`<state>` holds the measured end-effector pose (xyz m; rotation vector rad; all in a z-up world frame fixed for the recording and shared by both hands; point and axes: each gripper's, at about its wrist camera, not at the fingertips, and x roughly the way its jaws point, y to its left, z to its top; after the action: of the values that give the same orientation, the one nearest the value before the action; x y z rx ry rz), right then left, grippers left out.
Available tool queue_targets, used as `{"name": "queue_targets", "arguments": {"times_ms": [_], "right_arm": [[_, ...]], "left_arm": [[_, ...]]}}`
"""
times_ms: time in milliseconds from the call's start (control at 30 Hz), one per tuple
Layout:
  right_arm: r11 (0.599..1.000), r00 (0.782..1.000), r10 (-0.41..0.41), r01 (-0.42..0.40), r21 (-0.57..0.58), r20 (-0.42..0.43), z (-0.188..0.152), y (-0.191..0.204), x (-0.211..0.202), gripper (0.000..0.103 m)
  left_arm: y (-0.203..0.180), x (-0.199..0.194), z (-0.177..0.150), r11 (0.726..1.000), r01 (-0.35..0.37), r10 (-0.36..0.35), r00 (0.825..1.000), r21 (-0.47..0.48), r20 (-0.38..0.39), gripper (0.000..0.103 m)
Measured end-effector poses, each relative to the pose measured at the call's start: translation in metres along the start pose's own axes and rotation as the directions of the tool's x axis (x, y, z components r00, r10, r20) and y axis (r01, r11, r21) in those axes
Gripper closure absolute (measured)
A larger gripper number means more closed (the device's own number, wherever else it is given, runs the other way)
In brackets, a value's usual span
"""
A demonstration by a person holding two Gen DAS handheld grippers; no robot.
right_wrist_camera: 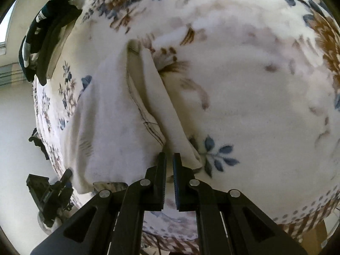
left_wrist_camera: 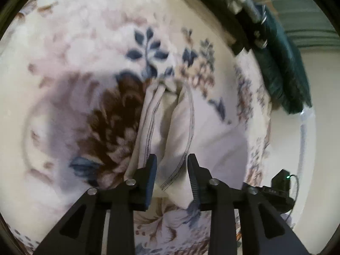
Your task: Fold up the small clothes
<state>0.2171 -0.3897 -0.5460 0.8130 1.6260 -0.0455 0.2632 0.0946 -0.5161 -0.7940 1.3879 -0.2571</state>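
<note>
A small white garment [left_wrist_camera: 180, 127] with dark stitched hems lies rumpled on a floral blanket [left_wrist_camera: 74, 53]. In the left wrist view my left gripper [left_wrist_camera: 171, 161] stands over its near end. The black fingers [left_wrist_camera: 152, 170] are apart, a fold of the cloth lies between them, and the pads do not press it. In the right wrist view the same garment [right_wrist_camera: 110, 116] runs in long folds that meet at my right gripper [right_wrist_camera: 169, 157]. Its jaws stand almost together, pinching the garment's near edge.
A pile of dark green clothes [left_wrist_camera: 286, 63] [right_wrist_camera: 48, 38] sits at the blanket's far edge, with a blurred black and silver object [left_wrist_camera: 240, 2] beside it. A black device [left_wrist_camera: 280, 182] [right_wrist_camera: 48, 195] stands off the blanket's [right_wrist_camera: 255, 85] side edge. Pale floor shows beyond.
</note>
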Motion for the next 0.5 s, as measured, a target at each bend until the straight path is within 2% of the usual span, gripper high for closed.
{"name": "queue_targets", "arguments": {"times_ms": [33, 67, 100, 167, 233, 367, 400, 433, 467, 500], "right_arm": [[1.000, 1.000, 0.014, -0.014, 0.001, 0.013, 0.004, 0.002, -0.005, 0.094], [1.000, 0.999, 0.024, -0.024, 0.005, 0.033, 0.008, 0.003, -0.011, 0.082], [0.999, 0.998, 0.033, -0.033, 0.009, 0.046, 0.011, 0.002, -0.016, 0.063], [0.996, 0.993, 0.086, -0.087, 0.016, 0.079, 0.020, 0.006, -0.024, 0.050], [0.991, 0.987, 0.128, -0.130, 0.018, 0.093, 0.033, 0.012, -0.025, 0.050], [0.987, 0.984, 0.151, -0.156, 0.043, 0.099, 0.058, 0.021, -0.016, 0.050], [0.984, 0.982, 0.161, -0.167, 0.059, 0.099, 0.064, 0.019, -0.012, 0.050], [0.982, 0.981, 0.166, -0.174, 0.071, 0.101, 0.069, 0.020, -0.008, 0.050], [0.983, 0.983, 0.157, -0.165, 0.083, 0.097, 0.074, 0.021, -0.003, 0.050], [0.983, 0.984, 0.151, -0.160, 0.092, 0.096, 0.078, 0.023, 0.002, 0.051]], "left_arm": [[0.000, -0.009, 0.004, 1.000, -0.007, 0.007, 1.000, -0.003, 0.024, 0.061], [0.000, -0.016, 0.009, 1.000, -0.012, 0.012, 0.999, -0.004, 0.050, 0.056], [0.000, -0.022, 0.016, 1.000, -0.016, 0.016, 0.997, -0.005, 0.073, 0.048], [0.000, -0.023, 0.032, 1.000, -0.006, 0.007, 0.996, -0.011, 0.093, 0.045], [-0.002, -0.008, 0.054, 1.000, 0.001, 0.000, 0.998, -0.015, 0.067, 0.045], [-0.016, 0.037, 0.083, 1.000, 0.019, -0.019, 1.000, 0.011, -0.021, 0.045], [-0.019, 0.050, 0.088, 1.000, 0.021, -0.020, 0.999, 0.016, -0.048, 0.047], [-0.024, 0.061, 0.091, 0.999, -0.009, 0.011, 0.998, 0.042, -0.061, 0.053], [-0.029, 0.069, 0.092, 0.997, -0.033, 0.038, 0.997, 0.074, -0.068, 0.064], [-0.033, 0.075, 0.094, 0.992, -0.065, 0.073, 0.995, 0.106, -0.073, 0.092]]}}
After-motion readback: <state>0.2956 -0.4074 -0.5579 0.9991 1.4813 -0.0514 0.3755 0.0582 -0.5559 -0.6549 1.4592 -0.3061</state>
